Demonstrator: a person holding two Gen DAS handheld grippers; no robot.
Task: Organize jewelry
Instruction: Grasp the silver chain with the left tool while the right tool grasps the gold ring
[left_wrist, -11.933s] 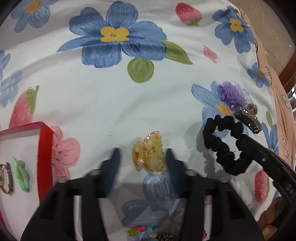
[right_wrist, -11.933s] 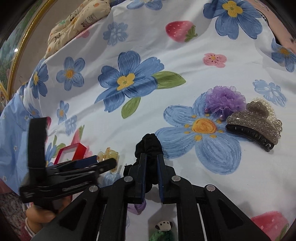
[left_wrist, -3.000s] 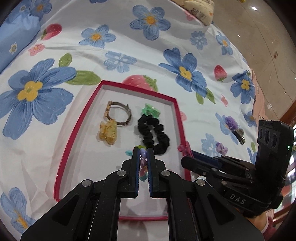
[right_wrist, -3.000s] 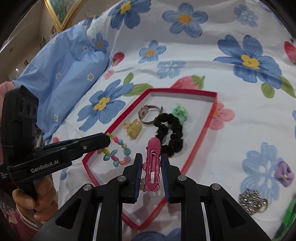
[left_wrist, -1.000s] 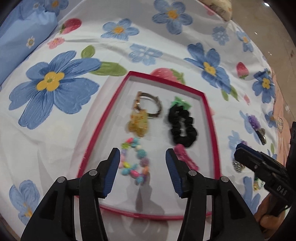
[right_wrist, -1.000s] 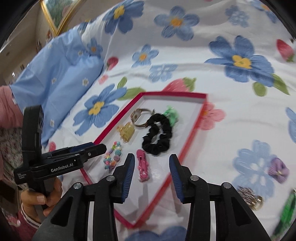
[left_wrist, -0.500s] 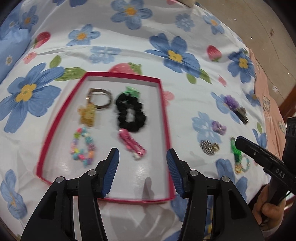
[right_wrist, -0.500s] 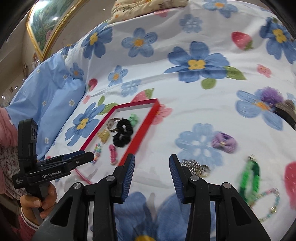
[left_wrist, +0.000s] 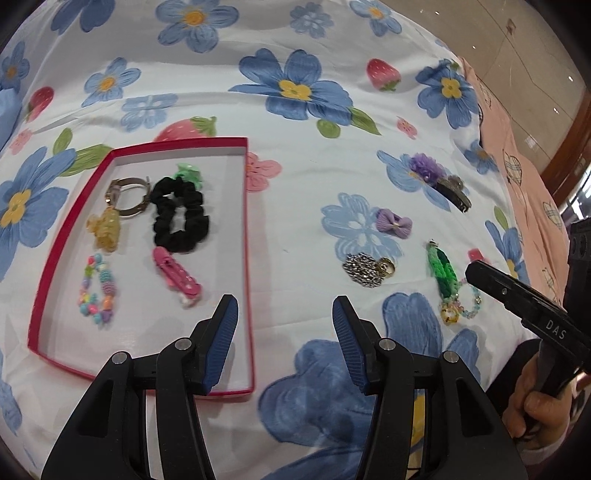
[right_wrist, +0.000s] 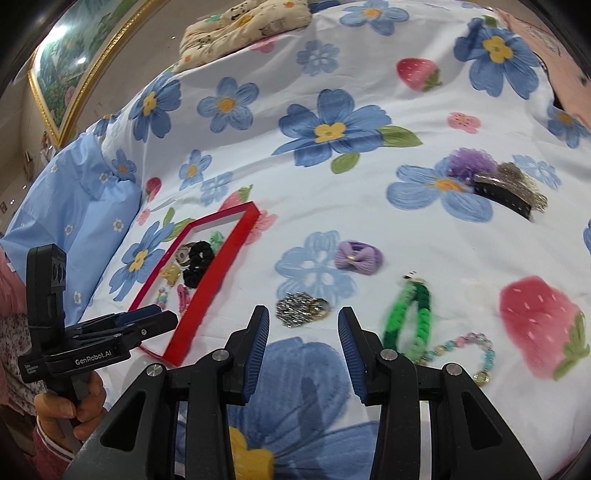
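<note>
A red-rimmed tray lies on the flowered sheet and holds a black scrunchie, a pink clip, a yellow claw clip, a metal bracelet, a bead bracelet and a green clip. Right of it lie a sparkly silver piece, a purple bow, a green braided band, a pastel bead bracelet, a purple flower clip and a glittery claw clip. My left gripper is open and empty beside the tray's right rim. My right gripper is open and empty just short of the sparkly piece.
A blue pillow lies left of the tray and a cream patterned cushion at the far end. A peach cloth runs along the bed's right edge. A framed picture hangs beyond. A hand holds the right gripper.
Both grippers have swung right, away from the tray toward the loose pieces on the sheet. The tray has slid to the left in both views. Both stay open and empty.
</note>
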